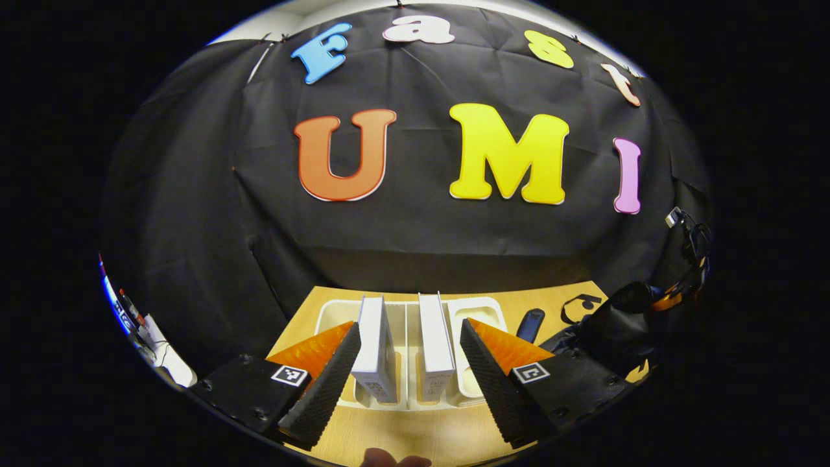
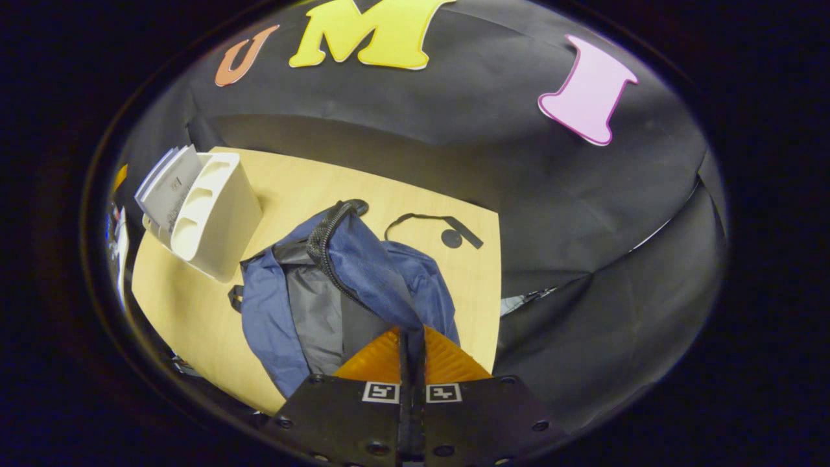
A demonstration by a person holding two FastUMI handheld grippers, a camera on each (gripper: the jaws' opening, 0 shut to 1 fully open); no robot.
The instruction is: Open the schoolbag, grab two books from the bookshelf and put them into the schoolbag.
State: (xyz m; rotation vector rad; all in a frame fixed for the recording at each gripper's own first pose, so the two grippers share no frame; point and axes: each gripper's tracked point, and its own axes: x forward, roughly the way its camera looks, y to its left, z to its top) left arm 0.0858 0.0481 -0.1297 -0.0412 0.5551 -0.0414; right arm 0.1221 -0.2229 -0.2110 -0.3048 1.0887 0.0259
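Straddling both books in the shelf, the left gripper gapes wide, while the right gripper pinches the bag.

Two white books upright in white bookshelf near tabletop's back edge, blue schoolbag slumped open mid-tabletop

Navy schoolbag with seemingly grey lining; white books; cream bookshelf.
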